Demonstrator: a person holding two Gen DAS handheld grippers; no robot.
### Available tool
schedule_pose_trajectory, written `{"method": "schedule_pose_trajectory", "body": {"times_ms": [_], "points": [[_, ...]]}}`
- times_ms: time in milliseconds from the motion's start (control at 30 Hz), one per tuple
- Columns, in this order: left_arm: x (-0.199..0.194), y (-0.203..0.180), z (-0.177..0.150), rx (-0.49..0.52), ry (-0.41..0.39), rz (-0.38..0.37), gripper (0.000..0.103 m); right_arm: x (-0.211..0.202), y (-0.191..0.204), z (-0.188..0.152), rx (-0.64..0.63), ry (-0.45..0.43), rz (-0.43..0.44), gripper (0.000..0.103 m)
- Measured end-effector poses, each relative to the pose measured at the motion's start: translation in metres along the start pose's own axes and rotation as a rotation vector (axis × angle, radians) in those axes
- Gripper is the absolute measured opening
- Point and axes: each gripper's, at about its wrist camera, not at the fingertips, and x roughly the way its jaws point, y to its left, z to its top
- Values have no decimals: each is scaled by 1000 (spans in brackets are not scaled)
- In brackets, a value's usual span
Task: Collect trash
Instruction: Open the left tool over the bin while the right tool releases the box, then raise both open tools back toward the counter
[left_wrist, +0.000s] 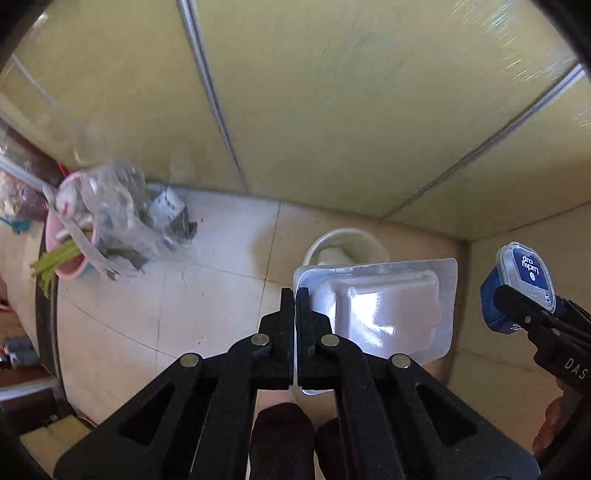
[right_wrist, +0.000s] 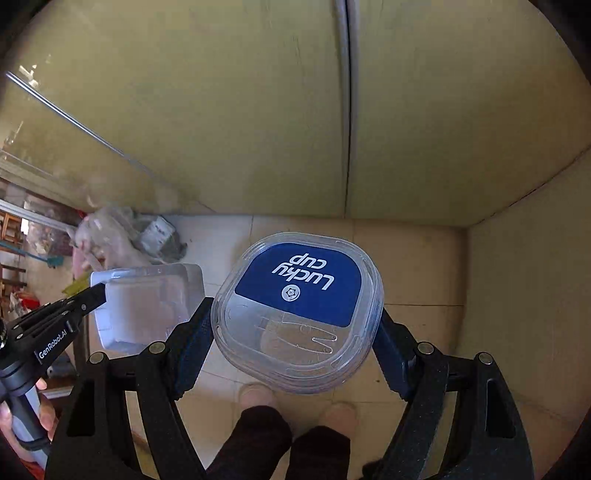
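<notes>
Step in hand: judged from both wrist views, carrying two pieces of trash down toward the white bin (left_wrist: 345, 245) that stands on the tiled floor (left_wrist: 147, 314) near the wall (left_wrist: 332, 110)
Left gripper (left_wrist: 295, 295): fingers pinched fully together on the thin flange of the clear plastic tray (left_wrist: 384, 314), which sticks out to the right of the fingers
Right gripper (right_wrist: 295, 325): fingers spread fairly wide, pressing on opposite sides of the blue Lucky Cup tub (right_wrist: 299, 288), clear lid facing the camera
Doing it well: bring each piece squarely over the bin's mouth before letting go; the tray is light and held only by its edge, so it may flutter or catch the rim, and is best released low; the tub is bulkier and probably wants dropping on its own, not together with the tray
Bin contents: something pale shows inside, too hidden by the tray to name
Tray contents: looks empty, glare on its raised middle
Tub contents: lid closed; inside cannot be told
Other clutter: clear bag of rubbish (left_wrist: 122, 218) and a pink basin (left_wrist: 70, 254) lie well apart to the left, against the wall
Person: dark trouser legs (right_wrist: 280, 443) and pale slippers directly below the grippers
</notes>
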Motion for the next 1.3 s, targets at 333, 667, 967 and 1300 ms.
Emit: {"method": "schedule_pose_trajectory", "body": {"times_ms": [333, 667, 967, 1300], "points": [[145, 31, -24, -65, 22, 63, 0, 148, 0, 2, -20, 52, 68, 77], [202, 17, -31, -23, 44, 80, 0, 188, -19, -1, 7, 119, 124, 77], [225, -15, -29, 28, 86, 20, 0, 174, -29, -3, -16, 79, 87, 77], [218, -53, -21, 109, 132, -39, 25, 143, -32, -10, 18, 18, 37, 77]]}}
